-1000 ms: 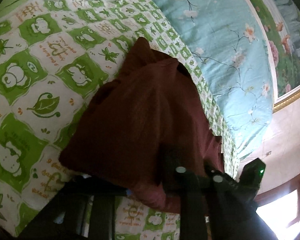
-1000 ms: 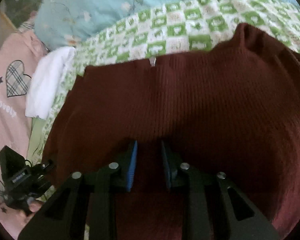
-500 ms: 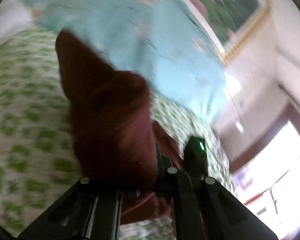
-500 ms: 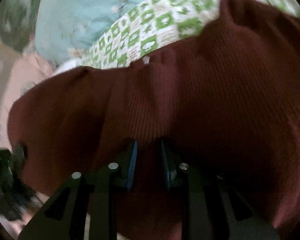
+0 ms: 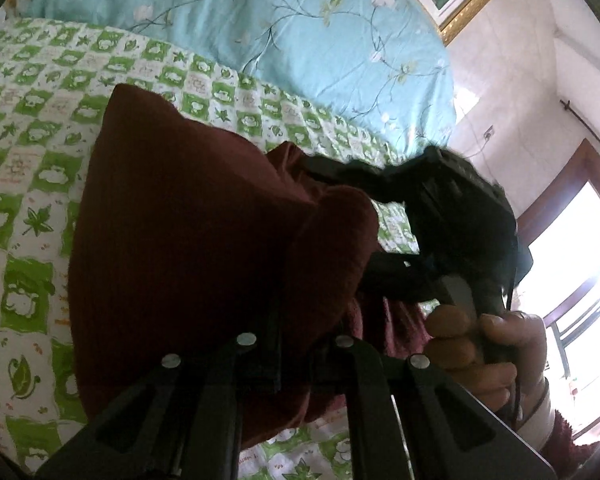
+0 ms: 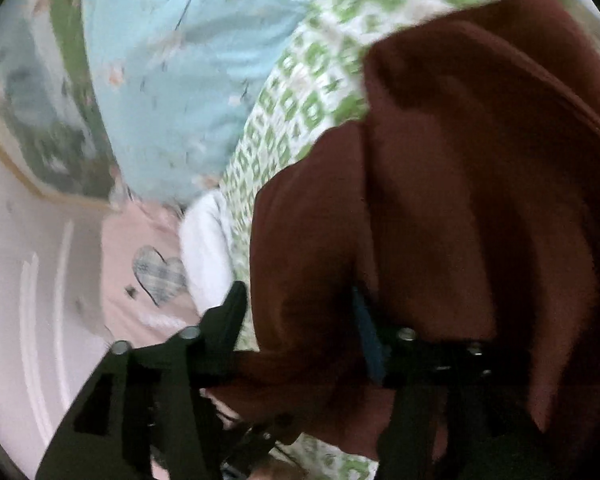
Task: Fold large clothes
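A dark maroon knit sweater (image 5: 204, 248) hangs bunched above the green-and-white checked bedspread (image 5: 28, 128). My left gripper (image 5: 296, 344) is shut on a fold of it, which drapes over the fingers. The right gripper (image 5: 452, 216), held by a hand (image 5: 484, 352), shows at right in the left wrist view, close against the sweater. In the blurred right wrist view the sweater (image 6: 460, 200) fills the right half and covers my right gripper (image 6: 300, 320); its jaws stand wide with cloth between them, and its fingertips are hidden.
A light blue floral quilt (image 5: 300, 32) lies along the far side of the bed. A white folded cloth (image 6: 208, 252) and pink bedding with a plaid heart (image 6: 156, 272) lie at the bed's end. A bright window (image 5: 580, 280) is at right.
Both grippers have lifted the sweater off the bed and swung together; the right gripper now sits close beside the left. The right jaws stand wider than before.
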